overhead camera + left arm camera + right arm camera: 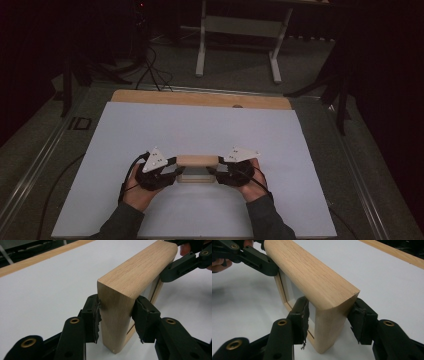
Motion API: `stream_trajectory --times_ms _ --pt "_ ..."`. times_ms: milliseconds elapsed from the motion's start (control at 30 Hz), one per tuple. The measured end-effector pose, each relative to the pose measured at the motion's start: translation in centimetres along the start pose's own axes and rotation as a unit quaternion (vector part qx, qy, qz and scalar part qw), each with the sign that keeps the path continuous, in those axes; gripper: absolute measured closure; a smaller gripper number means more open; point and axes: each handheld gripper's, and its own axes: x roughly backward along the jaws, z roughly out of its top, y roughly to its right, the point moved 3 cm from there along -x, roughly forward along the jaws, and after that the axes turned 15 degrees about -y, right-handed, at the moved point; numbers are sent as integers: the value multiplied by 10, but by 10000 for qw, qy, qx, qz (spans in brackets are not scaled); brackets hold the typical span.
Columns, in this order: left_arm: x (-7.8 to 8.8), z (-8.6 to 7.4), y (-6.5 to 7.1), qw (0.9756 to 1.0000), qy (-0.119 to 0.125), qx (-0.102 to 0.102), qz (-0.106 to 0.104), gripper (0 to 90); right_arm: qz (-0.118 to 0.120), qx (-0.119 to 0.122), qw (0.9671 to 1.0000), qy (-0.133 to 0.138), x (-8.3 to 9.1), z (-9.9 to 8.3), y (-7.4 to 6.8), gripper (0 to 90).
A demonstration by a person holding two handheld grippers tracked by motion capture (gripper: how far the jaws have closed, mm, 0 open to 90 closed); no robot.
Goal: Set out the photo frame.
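Item: wooden frame [197, 161], upright near the front middle of the white table sheet [200, 130] | left gripper [115, 315] clamps one end | right gripper [329, 317] clamps the other (pads pressing both faces) | surroundings: wooden table edge [200, 99] behind, white stand [240, 30] on the floor beyond, well apart.

Wooden frame [197, 161]: light oak, rounded outer edges, pale inset panel, possibly glass. Stands upright on one long edge, lower corners apparently on the white bench [200, 125], near its front middle, long axis left to right.
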Motion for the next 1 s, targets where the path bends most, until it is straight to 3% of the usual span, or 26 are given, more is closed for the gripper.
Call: stream_trajectory --times_ms 367,600,833,1000 --pt "-6 4 -13 9999 5 99 -61 573 -3 -136 9999 50 -7 7 6 523" --pt "-10 7 -20 9999 17 108 56 567 -74 -176 9998 27 -13 14 11 517" --pt "-19 12 -26 9995 144 277 65 566 -110 -301 9995 29 -18 20 21 503" --pt "-22 18 -29 9993 81 307 201 563 -169 -305 9994 13 -20 23 26 498"
